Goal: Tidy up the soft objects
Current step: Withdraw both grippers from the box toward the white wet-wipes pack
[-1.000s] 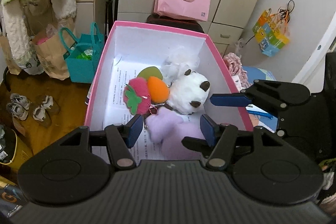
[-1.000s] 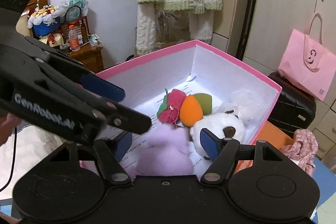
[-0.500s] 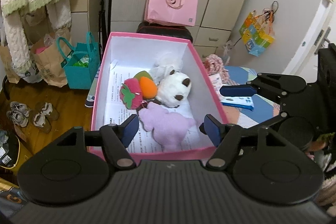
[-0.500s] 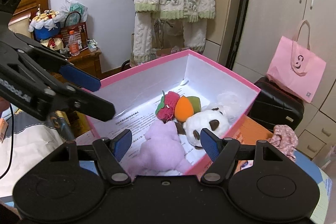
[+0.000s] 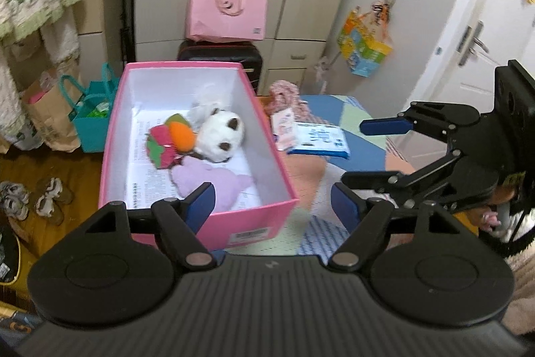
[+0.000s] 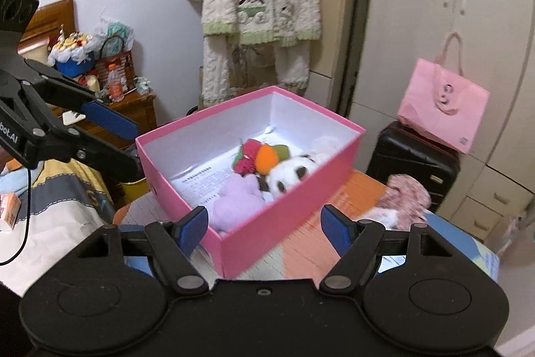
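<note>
With the plush toys (image 5: pixel 200 149) lying in the pink box (image 5: pixel 254 223) ahead, both the left gripper (image 5: pixel 272 206), its jaws just widened, and the right gripper (image 6: pixel 264 225) stood wide and empty, seemingly between placements, needing another soft item.

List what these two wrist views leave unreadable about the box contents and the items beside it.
- White fluffy item: left wrist view, half behind the panda plush; identity unclear.
- Printed sheet lining the pink box: text too small.
- Floral fabric: right wrist view, motion-blurred.
- Blue packet: label blurred.
</note>
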### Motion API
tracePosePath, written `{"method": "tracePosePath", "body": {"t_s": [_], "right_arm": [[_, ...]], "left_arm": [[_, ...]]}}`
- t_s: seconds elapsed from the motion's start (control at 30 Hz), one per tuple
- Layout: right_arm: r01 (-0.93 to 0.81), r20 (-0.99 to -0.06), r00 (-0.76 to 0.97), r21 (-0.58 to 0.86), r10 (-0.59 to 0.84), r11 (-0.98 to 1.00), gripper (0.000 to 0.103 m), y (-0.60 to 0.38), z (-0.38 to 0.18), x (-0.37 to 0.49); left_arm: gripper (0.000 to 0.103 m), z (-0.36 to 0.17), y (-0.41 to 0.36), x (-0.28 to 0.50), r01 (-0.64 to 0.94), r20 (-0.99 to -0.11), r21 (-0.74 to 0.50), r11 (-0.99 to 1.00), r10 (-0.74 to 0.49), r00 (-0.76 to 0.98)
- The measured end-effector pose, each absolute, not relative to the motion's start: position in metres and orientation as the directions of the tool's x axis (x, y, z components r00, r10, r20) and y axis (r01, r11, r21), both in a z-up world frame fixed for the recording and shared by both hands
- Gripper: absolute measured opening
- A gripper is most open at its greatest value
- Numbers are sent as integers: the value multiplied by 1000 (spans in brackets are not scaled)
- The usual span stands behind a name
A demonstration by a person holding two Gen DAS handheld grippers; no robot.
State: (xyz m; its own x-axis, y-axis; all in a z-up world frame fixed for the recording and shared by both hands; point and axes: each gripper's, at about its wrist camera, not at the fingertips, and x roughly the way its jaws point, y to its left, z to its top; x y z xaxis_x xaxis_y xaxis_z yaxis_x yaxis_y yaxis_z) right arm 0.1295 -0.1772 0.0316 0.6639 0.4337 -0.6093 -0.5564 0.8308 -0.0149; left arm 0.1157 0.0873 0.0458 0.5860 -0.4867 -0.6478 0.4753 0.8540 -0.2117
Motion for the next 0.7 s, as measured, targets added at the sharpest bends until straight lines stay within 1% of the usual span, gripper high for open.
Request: {"method": "tracePosePath", "body": {"t_s": [0.3, 0.53, 0.7], "right_arm": [[-467, -589, 710, 16, 385, 884, 79, -249, 26, 99], [-454, -581, 724, 8, 373, 891, 80, -276, 18, 89], [-451, -581, 722, 17, 376, 892, 80, -293, 8, 94]], "left_arm": [[76, 51, 33, 104, 584, -646, -190, 789, -549, 531], [76, 48, -16, 108, 640, -661, -203, 741, -586, 469], [76, 38, -50, 121, 652, -679, -232, 722, -600, 423]]}}
